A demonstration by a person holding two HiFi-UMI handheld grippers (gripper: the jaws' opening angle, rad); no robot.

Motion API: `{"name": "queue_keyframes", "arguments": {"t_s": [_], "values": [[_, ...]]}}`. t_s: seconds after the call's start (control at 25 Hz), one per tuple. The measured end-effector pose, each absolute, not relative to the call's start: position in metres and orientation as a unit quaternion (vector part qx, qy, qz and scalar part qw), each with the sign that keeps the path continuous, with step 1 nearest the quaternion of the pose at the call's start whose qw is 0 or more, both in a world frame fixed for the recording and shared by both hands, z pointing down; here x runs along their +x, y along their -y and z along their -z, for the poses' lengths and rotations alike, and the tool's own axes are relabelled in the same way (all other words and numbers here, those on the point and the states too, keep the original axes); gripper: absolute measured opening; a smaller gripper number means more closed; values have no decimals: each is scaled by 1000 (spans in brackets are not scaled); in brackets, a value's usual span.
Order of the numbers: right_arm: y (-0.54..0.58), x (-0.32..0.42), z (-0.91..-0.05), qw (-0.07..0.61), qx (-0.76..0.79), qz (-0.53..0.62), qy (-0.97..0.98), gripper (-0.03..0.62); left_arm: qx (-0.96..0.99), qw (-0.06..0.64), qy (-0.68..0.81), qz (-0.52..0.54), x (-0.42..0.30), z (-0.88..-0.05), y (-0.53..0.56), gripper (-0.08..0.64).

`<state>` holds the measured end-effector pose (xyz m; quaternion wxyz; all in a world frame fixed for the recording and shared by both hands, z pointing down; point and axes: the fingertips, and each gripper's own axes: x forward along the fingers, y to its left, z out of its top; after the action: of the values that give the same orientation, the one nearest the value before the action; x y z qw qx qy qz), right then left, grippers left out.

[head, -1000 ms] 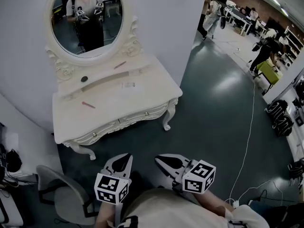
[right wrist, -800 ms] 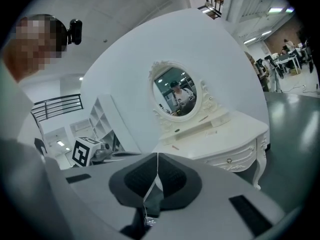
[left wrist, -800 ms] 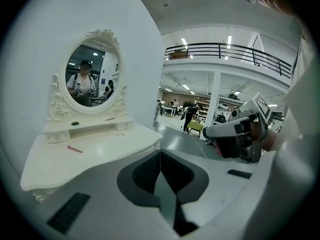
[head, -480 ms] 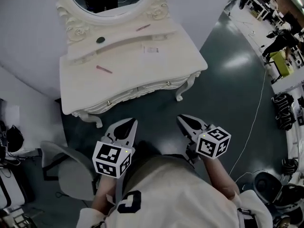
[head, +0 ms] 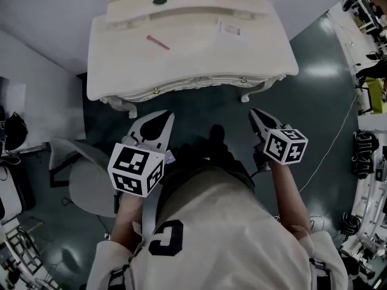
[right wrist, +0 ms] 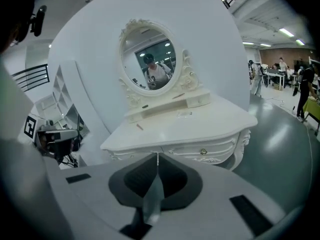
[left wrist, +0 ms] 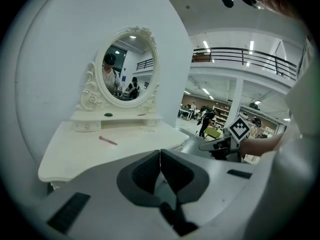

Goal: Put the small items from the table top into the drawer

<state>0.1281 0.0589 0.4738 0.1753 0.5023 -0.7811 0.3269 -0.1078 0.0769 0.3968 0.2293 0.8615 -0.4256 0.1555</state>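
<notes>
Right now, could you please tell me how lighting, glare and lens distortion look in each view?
Head view: dim and muted, with a glare patch on the floor; the dressing table is sharp. Left gripper view: strong fisheye, black corners, bright ceiling lights behind; the mirror is legible. Right gripper view: same fisheye and dark rim, the wall evenly lit.

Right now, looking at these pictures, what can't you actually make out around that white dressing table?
The mirror: cut off by the top edge of the head view.
Inside the drawers: hidden in every view by their shut fronts.
The dark round item: too small in every view to name.
The pale item: too small and faint in every view to name.
</notes>
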Motion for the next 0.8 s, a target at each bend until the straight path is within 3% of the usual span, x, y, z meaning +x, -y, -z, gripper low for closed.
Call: {"name": "queue_keyframes", "arguments": {"t_s": [0.36, 0.4, 0.44, 0.48, 0.8], "values": [[9, 144, -528, 209, 482, -346, 777, 32, 838, 254, 451, -174, -88, -407, -42, 57], [18, 147, -538, 216, 476, -355, 775, 51, 837, 256, 449, -179, -81, -408, -37, 57], [28, 150, -549, 223, 469, -365, 773, 133, 836, 257, 447, -185, -73, -409, -32, 57], [36, 153, -561, 232, 463, -373, 770, 161, 835, 259, 446, -190, -66, -410, -27, 57], [95, 204, -653, 307, 498, -392, 710, 161, 829, 286, 424, -225, -16, -430, -6, 57]]}}
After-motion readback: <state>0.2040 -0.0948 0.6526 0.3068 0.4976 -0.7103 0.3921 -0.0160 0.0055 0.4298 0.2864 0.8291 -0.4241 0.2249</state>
